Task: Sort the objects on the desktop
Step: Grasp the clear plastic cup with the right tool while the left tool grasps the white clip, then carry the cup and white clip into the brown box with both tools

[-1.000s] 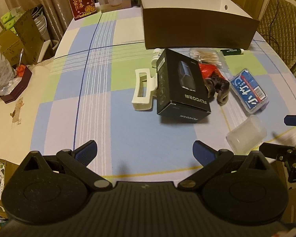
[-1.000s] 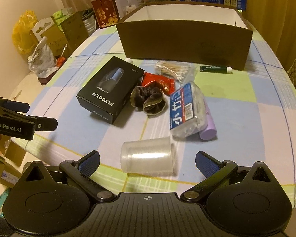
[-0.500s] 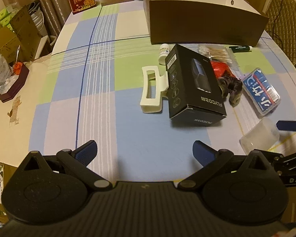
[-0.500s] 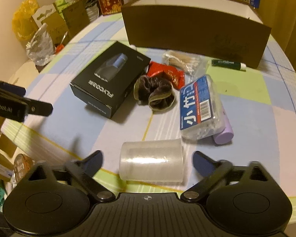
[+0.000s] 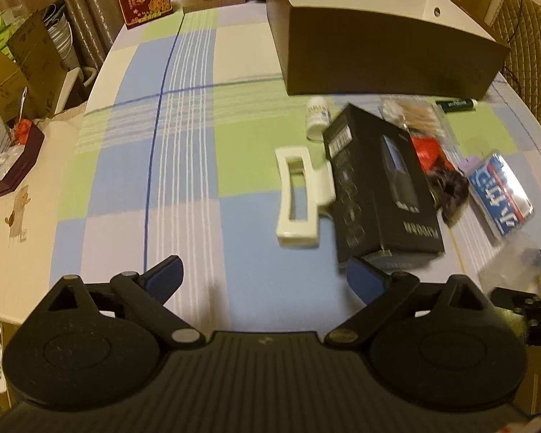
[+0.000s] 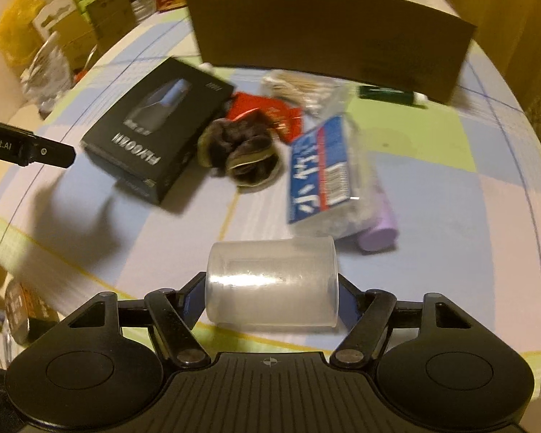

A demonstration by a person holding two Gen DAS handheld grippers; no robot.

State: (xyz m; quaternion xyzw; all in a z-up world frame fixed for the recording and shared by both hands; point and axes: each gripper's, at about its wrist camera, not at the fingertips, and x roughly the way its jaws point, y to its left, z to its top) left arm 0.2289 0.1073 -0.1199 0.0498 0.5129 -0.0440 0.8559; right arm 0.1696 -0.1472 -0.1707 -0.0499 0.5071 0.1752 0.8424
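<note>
A clear plastic cup [image 6: 272, 281] lies on its side between the fingers of my right gripper [image 6: 270, 297], which touch both its ends. A black FLYCO box [image 6: 158, 126] [image 5: 382, 187], a dark scrunchie [image 6: 241, 151], a blue-labelled pack [image 6: 321, 169], a purple tube [image 6: 378, 231] and a red packet [image 6: 267, 113] lie beyond it. My left gripper [image 5: 263, 278] is open and empty above the tablecloth, just short of the white hair claw [image 5: 299, 198] and the black box.
A big brown open box [image 5: 378, 54] [image 6: 328, 32] stands at the back. A small white bottle [image 5: 317, 115], a bag of cotton swabs [image 6: 306, 86] and a green tube [image 6: 389, 93] lie before it. Cartons stand off the table's left edge [image 5: 18, 72].
My right gripper has moved forward and closed around the clear cup. My left gripper has moved forward and right, toward the black box and hair claw.
</note>
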